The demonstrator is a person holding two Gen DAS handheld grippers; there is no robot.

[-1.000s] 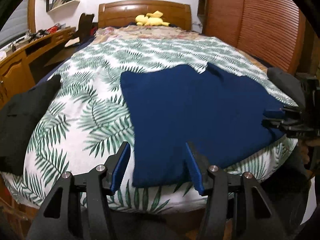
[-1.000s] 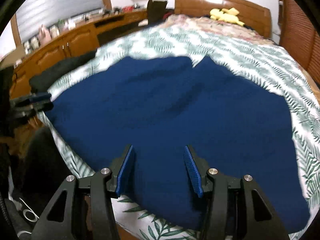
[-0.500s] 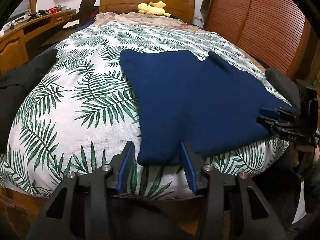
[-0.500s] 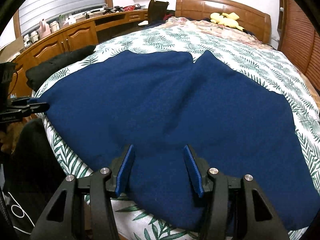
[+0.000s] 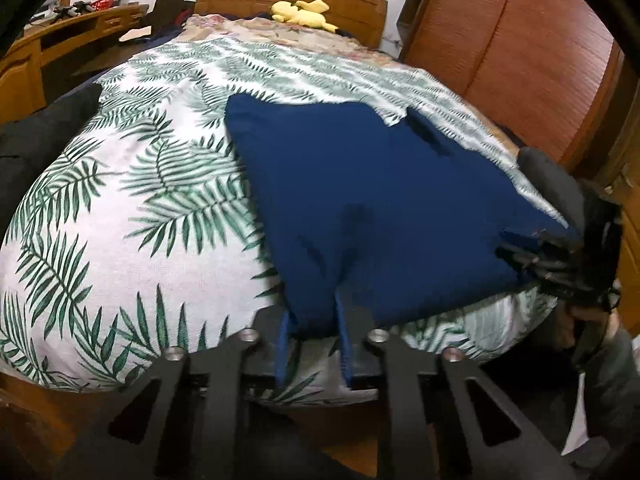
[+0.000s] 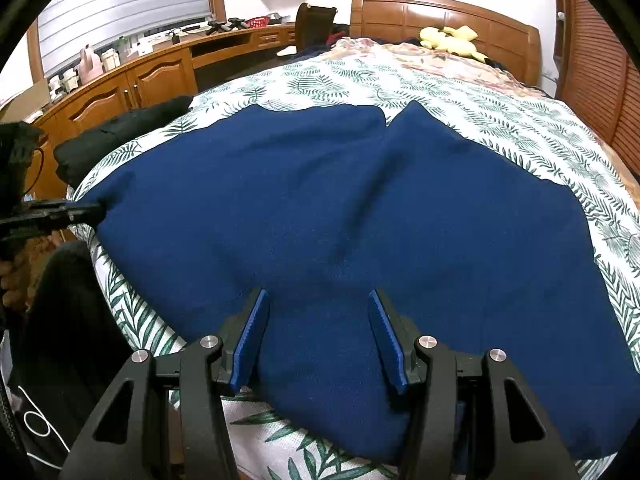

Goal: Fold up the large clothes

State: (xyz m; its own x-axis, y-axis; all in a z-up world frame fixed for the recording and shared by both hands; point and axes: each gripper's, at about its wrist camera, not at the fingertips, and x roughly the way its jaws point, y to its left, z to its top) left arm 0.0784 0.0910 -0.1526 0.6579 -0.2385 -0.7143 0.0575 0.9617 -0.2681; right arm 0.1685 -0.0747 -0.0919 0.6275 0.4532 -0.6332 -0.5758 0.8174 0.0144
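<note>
Left wrist view: my left gripper (image 5: 314, 322) has its jaws closing on the near-left corner of the blue garment (image 5: 372, 200), and the cloth sits bunched between the narrow pads. I read that as gripped or very nearly so. Garment lies flat on the fern-print bed (image 5: 132, 208), toward the bed's near-right side, hem at the foot edge. Black clothes (image 5: 36, 148) sit off the bed's left edge; a yellow plush (image 5: 302, 12) is at the headboard end. At the garment's right corner I see the right gripper (image 5: 532, 256) side-on, tips at the cloth edge.

Right wrist view: right gripper (image 6: 318, 326) jaws stand about half open over the hem, cloth under them but pads not pressing it. Nothing held on that side.

Step as I judge it: taking both near corners for the first fold. Next I need to close the right on its corner, confirm both grips, then lift together and carry the hem toward the headboard end, keeping the edge taut and level.
</note>
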